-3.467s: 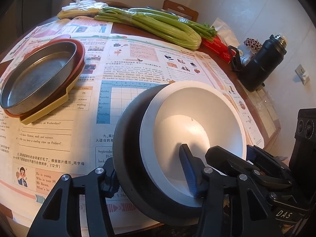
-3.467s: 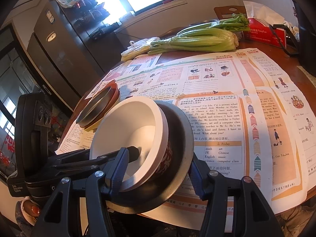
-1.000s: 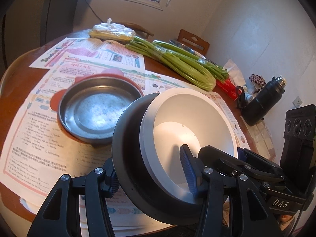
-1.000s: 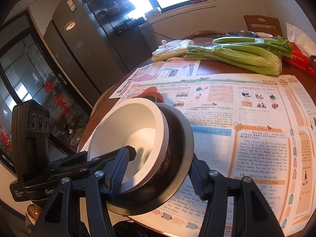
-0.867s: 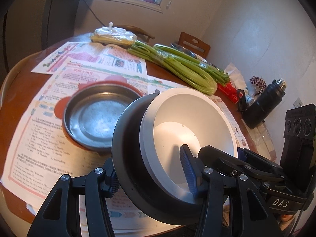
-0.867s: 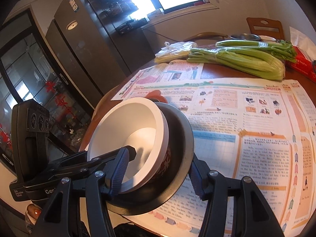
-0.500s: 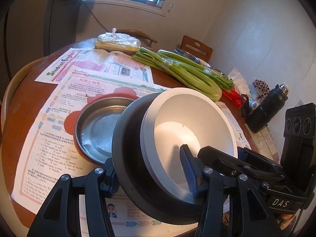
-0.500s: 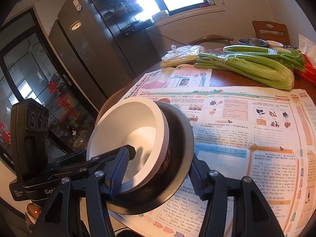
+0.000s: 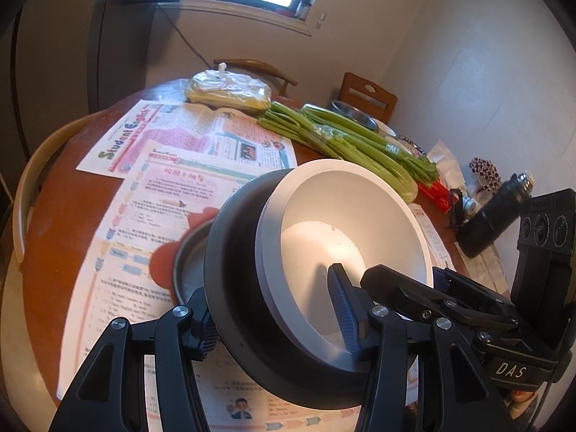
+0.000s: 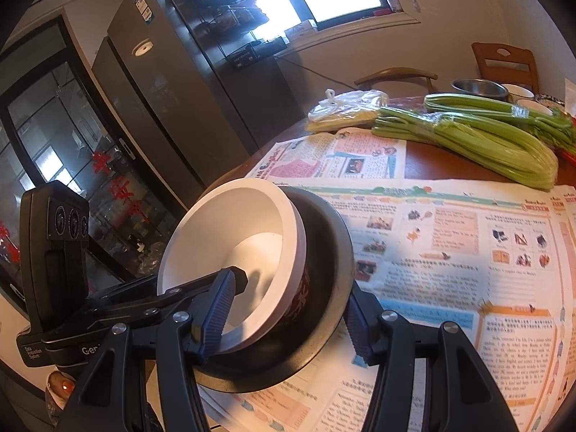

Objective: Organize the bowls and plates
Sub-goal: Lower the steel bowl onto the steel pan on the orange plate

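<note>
Left gripper (image 9: 275, 327) and right gripper (image 10: 286, 318) both clenched on stacked white bowl (image 9: 345, 237) and dark bowl (image 9: 234, 252), tilted above papered table (image 9: 46, 194), over metal pan (image 9: 189, 262).

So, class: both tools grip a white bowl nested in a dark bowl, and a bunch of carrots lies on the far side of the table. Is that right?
Not quite. The left wrist view shows celery, not carrots, on the table's far side. The rest holds: the left tool and right tool both grip the white bowl nested in the dark bowl.
</note>
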Tool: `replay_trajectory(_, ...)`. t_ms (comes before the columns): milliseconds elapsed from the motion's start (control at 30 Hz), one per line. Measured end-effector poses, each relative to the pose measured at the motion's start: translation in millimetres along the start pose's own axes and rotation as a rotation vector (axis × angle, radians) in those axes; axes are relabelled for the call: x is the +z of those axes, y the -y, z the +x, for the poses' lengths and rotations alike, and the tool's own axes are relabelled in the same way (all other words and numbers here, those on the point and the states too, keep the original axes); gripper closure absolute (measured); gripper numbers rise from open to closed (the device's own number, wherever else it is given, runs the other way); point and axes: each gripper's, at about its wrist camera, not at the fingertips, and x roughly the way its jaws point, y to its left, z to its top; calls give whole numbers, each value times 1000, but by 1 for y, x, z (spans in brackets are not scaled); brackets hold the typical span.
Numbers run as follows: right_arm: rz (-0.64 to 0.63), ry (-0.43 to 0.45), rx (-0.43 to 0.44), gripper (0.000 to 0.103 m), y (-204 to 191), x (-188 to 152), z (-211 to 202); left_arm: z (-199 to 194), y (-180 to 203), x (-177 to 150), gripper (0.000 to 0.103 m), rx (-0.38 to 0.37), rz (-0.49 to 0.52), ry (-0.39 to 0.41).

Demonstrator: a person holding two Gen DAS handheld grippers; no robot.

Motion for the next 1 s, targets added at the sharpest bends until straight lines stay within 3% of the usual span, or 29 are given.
replay_trajectory(467,-6,-40,8,45,-16,26,34,8,-31,21,48,7,-43,-21)
replay_trajectory(1000,17,-98,-10,45,-9,17,62,37,-51,11,48,5,-79,-73)
